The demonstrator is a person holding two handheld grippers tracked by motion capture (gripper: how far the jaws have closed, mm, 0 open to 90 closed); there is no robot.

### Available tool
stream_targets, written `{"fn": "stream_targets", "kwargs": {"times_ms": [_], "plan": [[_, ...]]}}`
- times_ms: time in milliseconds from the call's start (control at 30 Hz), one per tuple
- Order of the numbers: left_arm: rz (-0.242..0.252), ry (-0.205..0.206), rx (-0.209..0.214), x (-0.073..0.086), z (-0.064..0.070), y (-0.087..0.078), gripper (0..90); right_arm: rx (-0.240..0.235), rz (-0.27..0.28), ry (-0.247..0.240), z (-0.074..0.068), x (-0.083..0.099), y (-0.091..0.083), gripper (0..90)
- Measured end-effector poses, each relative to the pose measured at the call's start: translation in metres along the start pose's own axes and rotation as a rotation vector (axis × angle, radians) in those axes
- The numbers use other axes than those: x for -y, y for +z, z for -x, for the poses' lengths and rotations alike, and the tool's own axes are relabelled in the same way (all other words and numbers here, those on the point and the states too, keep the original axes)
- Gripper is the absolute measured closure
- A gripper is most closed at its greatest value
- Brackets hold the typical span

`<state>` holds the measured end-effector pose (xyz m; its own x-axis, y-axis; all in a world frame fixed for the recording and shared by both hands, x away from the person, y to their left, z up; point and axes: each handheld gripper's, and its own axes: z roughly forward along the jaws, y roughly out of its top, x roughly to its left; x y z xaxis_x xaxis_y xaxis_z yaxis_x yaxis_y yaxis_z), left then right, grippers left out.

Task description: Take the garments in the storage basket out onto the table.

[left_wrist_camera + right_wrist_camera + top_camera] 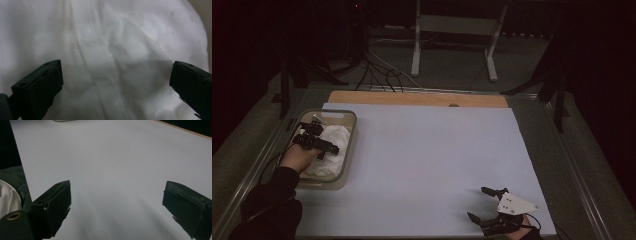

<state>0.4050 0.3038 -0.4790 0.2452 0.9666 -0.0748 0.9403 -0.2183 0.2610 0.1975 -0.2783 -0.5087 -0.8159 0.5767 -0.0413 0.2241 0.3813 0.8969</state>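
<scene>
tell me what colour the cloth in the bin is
White, plain and wrinkled; the cloth shows best in the left gripper view.

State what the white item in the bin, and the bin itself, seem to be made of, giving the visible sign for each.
White cloth: looks like soft woven fabric, matt; it lies in creases and folds. Bin: probably clear or translucent plastic, smooth, since its rounded rim and walls let the white show through. The dim light leaves this open.

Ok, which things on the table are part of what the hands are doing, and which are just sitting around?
In use:
- white cloth, crumpled in the bin
- clear bin
- left tongs, open over the cloth

Just there:
- right tongs, open above the white sheet
- wooden board
</scene>
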Motion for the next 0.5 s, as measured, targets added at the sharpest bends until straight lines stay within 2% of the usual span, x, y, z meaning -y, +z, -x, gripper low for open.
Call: {"fn": "stream_targets", "kwargs": {"times_ms": [67,233,467,500], "plan": [[-0.022,-0.005,-0.010,-0.001,0.000,0.003,0.0,-0.003,-0.002,0.002,0.000,0.000,0.000,8.4],[-0.065,0.027,-0.060,-0.003,0.006,0.008,0.0,0.001,-0.002,-0.003,-0.001,0.000,0.000,8.4],[-0.100,0.035,-0.075,-0.003,0.005,0.014,0.1,-0.001,-0.005,0.000,0.000,0.000,-0.001,8.4],[-0.106,0.041,-0.066,-0.003,0.005,0.014,1.2,0.000,-0.007,-0.001,0.000,0.000,-0.001,8.4]]}}
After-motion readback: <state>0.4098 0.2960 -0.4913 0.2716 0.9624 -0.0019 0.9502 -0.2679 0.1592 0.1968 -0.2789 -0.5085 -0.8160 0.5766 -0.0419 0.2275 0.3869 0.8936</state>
